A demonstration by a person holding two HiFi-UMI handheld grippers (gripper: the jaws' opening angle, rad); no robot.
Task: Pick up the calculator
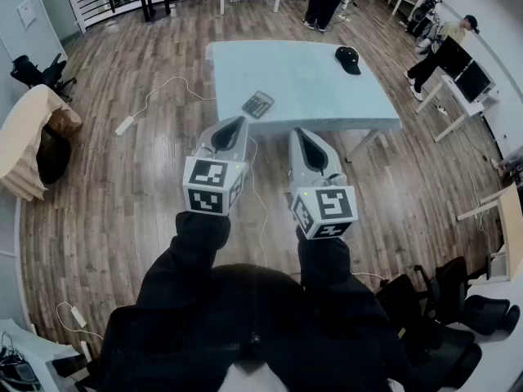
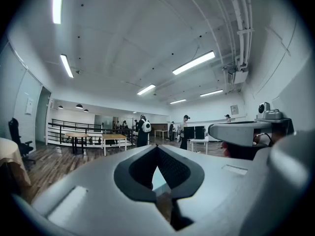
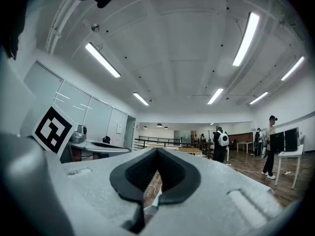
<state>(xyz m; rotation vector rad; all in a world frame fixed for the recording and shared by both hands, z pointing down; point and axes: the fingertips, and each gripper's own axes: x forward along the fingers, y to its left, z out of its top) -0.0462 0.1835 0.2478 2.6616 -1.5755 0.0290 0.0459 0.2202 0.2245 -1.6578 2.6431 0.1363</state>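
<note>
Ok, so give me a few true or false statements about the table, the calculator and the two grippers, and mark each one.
1. The calculator lies on the table, toward its near left part. True.
2. The right gripper holds the calculator. False: its jaws are shut on nothing, short of the table.
3. A black cap lies near the table's far right corner. True.
4. The left gripper has its jaws wide apart. False: they are together, with nothing between them.
5. The cap sits on top of the calculator. False: they lie well apart.
</note>
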